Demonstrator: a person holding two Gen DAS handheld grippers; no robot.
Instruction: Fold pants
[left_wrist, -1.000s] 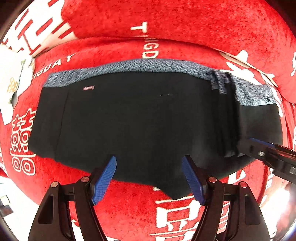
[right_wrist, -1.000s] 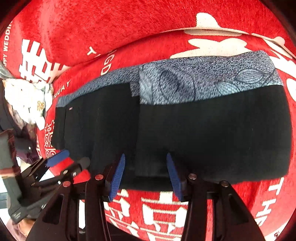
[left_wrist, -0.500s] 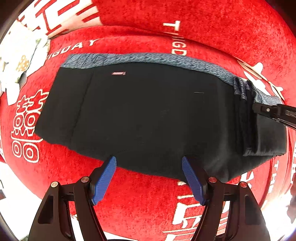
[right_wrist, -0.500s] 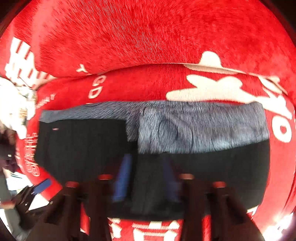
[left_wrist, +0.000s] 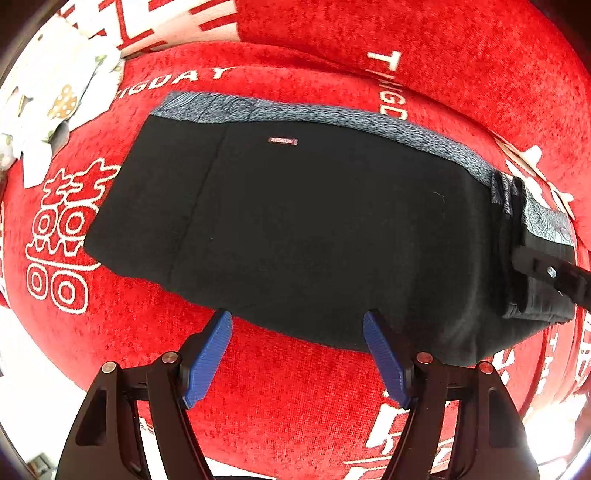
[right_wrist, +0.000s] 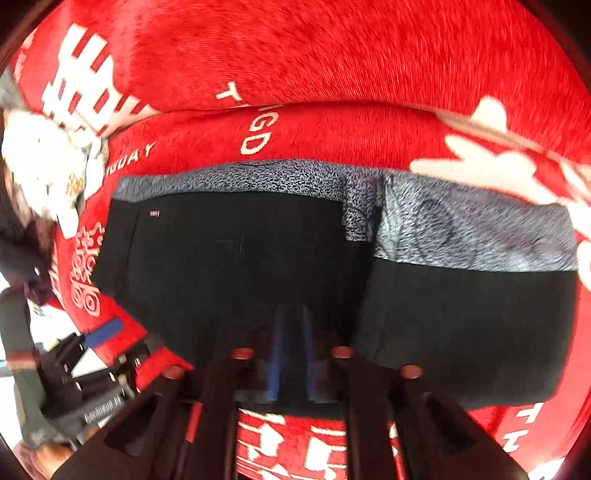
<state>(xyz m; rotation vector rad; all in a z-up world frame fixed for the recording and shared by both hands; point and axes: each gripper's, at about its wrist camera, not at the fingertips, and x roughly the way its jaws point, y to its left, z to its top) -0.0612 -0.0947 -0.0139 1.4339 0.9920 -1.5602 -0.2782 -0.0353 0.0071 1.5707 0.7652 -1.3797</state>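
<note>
Black pants (left_wrist: 314, 221) with a grey patterned waistband (left_wrist: 314, 114) lie flat on a red blanket (left_wrist: 295, 398). Their right end is folded over onto the rest (right_wrist: 461, 314). My left gripper (left_wrist: 297, 315) hangs open just above the pants' near edge, nothing between its blue pads. My right gripper (right_wrist: 292, 317) is blurred over the near edge, left of the fold. Its jaws stand narrow and are opening, with black cloth behind them; no pinch of cloth shows. In the left wrist view the right gripper (left_wrist: 546, 271) reaches in over the folded end.
The red blanket carries white lettering and rises into a cushion (left_wrist: 443, 48) behind the pants. A white patterned cloth (left_wrist: 48, 103) lies at the far left. Pale floor shows past the blanket's near left edge (left_wrist: 22, 354).
Both grippers slid left along the pants' near edge. The right gripper's jaws narrowed from wide apart at the fold's edge; the fold now lies to their right.
</note>
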